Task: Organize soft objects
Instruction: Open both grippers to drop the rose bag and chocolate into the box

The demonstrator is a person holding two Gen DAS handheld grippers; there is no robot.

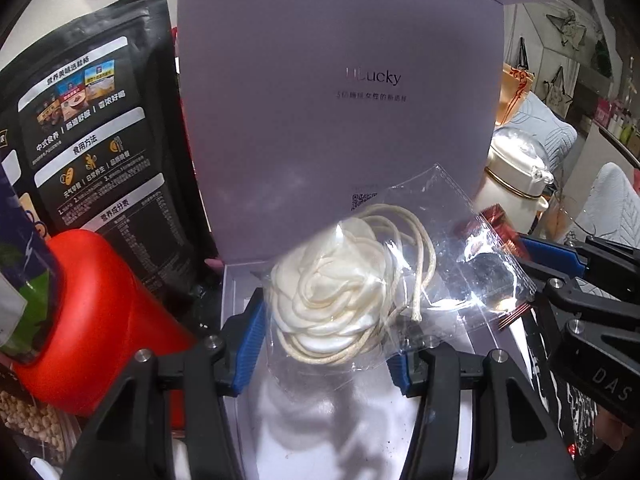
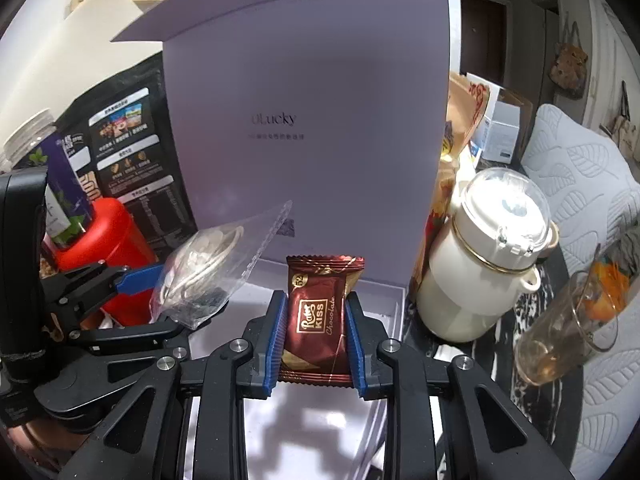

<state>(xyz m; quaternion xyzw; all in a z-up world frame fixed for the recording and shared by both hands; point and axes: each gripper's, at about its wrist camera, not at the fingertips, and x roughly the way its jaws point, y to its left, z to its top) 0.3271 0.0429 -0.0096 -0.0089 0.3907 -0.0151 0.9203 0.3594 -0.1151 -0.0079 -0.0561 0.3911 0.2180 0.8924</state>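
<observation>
A: In the left wrist view, what is the left gripper point(image 1: 326, 340) doing?

B: It is clamping a clear plastic bag point(image 1: 404, 276) with a cream fabric flower point(image 1: 332, 300) and a coil of cream cord point(image 1: 416, 248) inside. The bag is hanging over the open lavender box point(image 1: 240, 288), in front of its raised lid point(image 1: 340, 92). A red canister point(image 1: 92, 312) and a black food pouch point(image 1: 100, 132) are standing to the left.

A: And the right wrist view?

B: The right gripper point(image 2: 316, 340) is squeezing a dark red Ritter Kiss chocolate packet point(image 2: 320, 316) upright between its blue pads point(image 2: 276, 340), also above the box's white floor point(image 2: 304, 412). A cream lidded jar point(image 2: 480, 268) and a tilted glass cup point(image 2: 568, 332) are sitting to the right, outside the box.
</observation>
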